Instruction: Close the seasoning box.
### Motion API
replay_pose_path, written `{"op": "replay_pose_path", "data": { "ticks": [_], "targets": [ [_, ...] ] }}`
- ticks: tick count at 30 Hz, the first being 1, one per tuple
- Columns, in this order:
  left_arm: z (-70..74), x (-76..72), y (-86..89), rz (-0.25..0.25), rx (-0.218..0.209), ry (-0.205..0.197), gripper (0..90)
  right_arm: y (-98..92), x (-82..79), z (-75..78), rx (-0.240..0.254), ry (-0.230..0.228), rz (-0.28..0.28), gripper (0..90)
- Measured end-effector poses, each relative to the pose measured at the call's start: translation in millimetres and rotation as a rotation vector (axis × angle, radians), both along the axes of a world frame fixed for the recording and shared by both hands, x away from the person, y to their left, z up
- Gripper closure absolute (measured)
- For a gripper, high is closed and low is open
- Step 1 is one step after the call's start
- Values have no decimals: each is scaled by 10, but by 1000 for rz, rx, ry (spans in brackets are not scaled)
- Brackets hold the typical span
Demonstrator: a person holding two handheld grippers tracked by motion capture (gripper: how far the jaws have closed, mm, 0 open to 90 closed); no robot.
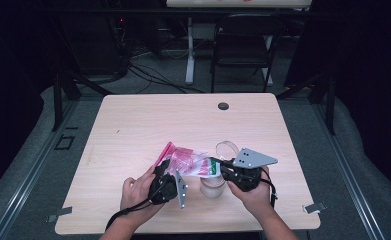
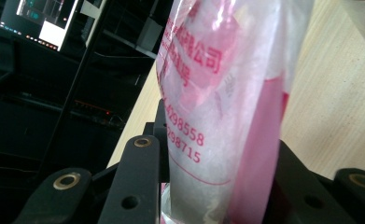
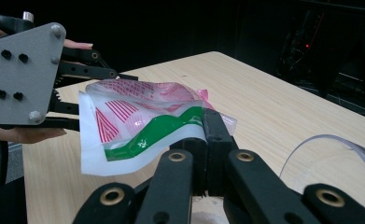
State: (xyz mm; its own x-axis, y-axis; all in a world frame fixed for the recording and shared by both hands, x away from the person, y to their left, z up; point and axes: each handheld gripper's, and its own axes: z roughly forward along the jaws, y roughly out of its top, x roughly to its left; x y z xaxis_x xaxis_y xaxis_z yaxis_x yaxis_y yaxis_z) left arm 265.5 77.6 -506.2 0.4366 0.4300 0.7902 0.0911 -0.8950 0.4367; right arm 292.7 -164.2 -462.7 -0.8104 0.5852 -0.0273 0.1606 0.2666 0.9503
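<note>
A clear plastic bag [image 1: 190, 161] with red print and a green stripe hangs between my two grippers, just above the table. My left gripper [image 1: 174, 170] is shut on the bag's red-printed end [image 2: 217, 93], which rises between its black jaws [image 2: 217, 186]. My right gripper [image 1: 218, 164] is shut on the bag's green-striped edge [image 3: 138, 126], pinched at its tips [image 3: 213, 133]. In the right gripper view the left gripper's grey plate [image 3: 24, 74] sits just behind the bag. A clear plastic cup [image 1: 212, 186] stands under the bag between the hands.
A clear plastic ring or lid [image 1: 226, 148] lies on the wooden table [image 1: 133, 125] just beyond the right gripper, also visible as a clear curved rim [image 3: 339, 154]. A dark grommet [image 1: 223, 106] sits near the far edge. A chair [image 1: 243, 45] stands behind the table.
</note>
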Motion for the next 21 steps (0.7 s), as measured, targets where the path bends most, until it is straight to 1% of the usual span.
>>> {"op": "replay_pose_path", "data": {
  "ticks": [4, 15, 18, 19, 20, 21],
  "targets": [
    [-4, -3, 13, -2, -9, 3, 728, 11, -4, 1, -2, -1, 3, 900],
    [-38, -13, 27, 1, -46, 32, 729, 41, -20, 20, -2, -8, 13, 900],
    [-51, -9, 28, 6, -65, 45, 729, 49, -27, 29, -5, -11, 15, 900],
    [-50, -7, 30, 6, -64, 49, 729, 55, -30, 32, -3, -12, 14, 900],
    [-61, -4, 26, 5, -80, 47, 730, 57, -32, 34, -3, -13, 14, 900],
    [-66, -4, 25, 5, -85, 46, 730, 59, -35, 39, -1, -14, 18, 900]
  ]
}}
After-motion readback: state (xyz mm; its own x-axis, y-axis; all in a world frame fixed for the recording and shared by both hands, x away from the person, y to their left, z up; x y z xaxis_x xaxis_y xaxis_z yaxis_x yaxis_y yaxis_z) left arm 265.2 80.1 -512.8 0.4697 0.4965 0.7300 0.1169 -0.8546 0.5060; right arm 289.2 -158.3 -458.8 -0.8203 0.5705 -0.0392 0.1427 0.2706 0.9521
